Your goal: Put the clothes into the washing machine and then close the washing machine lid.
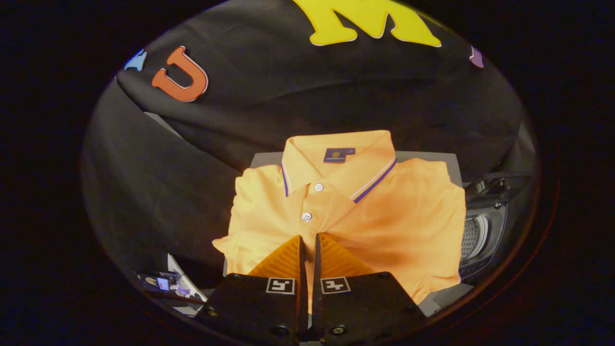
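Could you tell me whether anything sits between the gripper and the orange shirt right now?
Nothing visible does: the gripper has its fingers nearly together right at the folded orange polo shirt, at its near edge below the buttons.

We list: one folded orange polo shirt [365,211], collar away from us, flat on the grey table [439,300]; gripper [307,240] jaws nearly together, fabric showing in the slit; washing machine [483,235] drum opening just beside the shirt.

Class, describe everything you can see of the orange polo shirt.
The orange knit polo shirt lies folded, front up, on a grey flat surface. Its collar has purple-and-white trim, a dark neck label and two white buttons on the placket. The gripper sits over its lower front, jaws nearly together with a sliver of fabric between them.
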### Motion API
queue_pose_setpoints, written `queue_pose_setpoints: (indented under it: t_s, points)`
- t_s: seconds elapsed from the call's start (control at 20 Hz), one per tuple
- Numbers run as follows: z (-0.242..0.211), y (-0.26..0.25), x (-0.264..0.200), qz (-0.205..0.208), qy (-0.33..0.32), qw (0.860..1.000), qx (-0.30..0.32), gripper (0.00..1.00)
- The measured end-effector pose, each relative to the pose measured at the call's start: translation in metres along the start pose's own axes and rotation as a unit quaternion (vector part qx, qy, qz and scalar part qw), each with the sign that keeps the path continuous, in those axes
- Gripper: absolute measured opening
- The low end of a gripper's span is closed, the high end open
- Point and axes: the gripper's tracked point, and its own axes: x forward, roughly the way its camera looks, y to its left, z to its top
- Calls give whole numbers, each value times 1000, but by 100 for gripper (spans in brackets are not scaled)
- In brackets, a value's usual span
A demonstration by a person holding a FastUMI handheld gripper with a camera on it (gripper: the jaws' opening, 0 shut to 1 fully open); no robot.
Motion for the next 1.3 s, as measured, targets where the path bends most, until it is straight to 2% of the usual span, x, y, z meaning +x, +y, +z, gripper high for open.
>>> queue_pose_setpoints:
  t_s: [0.1,0.3,0.45,0.7,0.95,1.3]
  points:
    - [7,0,-15,1,-23,1000,-12,7]
    - [10,-2,-44,2,-64,998,24,7]
    - [7,-21,-67,-25,-92,995,13,7]
    - [-15,-37,-110,-53,-121,990,47,7]
    - [-23,-67,-144,-64,-149,984,78,7]
    - [-16,-147,-186,-81,-180,974,109,7]
